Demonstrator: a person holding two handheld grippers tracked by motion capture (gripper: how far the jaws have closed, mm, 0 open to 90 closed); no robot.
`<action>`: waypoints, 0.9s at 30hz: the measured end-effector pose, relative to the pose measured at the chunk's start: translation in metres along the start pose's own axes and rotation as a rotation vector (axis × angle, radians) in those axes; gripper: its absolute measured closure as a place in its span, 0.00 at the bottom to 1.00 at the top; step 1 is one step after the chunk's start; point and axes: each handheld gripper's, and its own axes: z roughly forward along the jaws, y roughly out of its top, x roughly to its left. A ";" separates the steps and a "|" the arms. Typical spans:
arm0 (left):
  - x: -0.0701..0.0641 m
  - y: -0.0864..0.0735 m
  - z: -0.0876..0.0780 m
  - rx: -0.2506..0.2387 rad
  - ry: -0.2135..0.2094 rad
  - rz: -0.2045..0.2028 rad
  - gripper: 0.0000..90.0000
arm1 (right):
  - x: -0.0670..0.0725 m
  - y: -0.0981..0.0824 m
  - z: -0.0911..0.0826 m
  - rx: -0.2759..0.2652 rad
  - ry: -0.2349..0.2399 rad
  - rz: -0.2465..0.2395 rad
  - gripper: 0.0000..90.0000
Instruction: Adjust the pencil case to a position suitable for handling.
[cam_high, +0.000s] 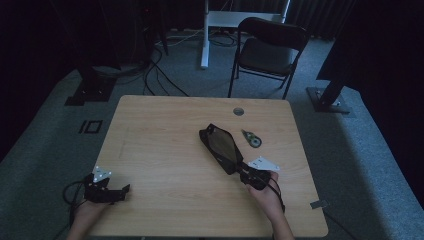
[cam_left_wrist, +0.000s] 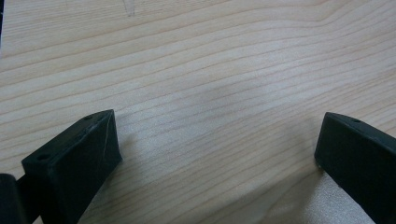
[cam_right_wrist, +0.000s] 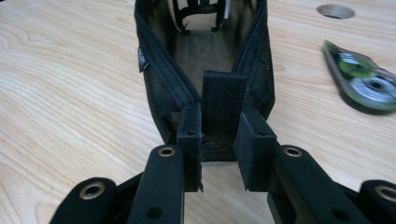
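Observation:
A black mesh pouch lies in the middle of the wooden table, its zipper open along the top. My right gripper is at the pouch's near end, shut on the black fabric tab that sticks out there. In the right gripper view the pouch stretches away from the right gripper, whose pads pinch the tab from both sides. My left gripper rests at the table's front left corner. Its jaws stand wide apart, the left gripper having bare wood between them.
A green and silver tape dispenser lies just right of the pouch, also the dispenser in the right gripper view. A round cable hole sits near the table's far edge. A black folding chair stands behind the table.

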 end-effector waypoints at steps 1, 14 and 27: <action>0.000 0.000 0.000 0.000 0.000 0.000 0.00 | 0.000 -0.001 -0.002 0.000 0.001 0.001 0.81; 0.000 0.000 0.000 0.000 0.000 0.000 0.00 | 0.000 -0.017 -0.029 0.002 -0.016 -0.004 0.81; 0.000 0.000 0.000 -0.001 0.000 0.000 0.00 | 0.002 -0.031 -0.050 0.002 -0.025 0.013 0.81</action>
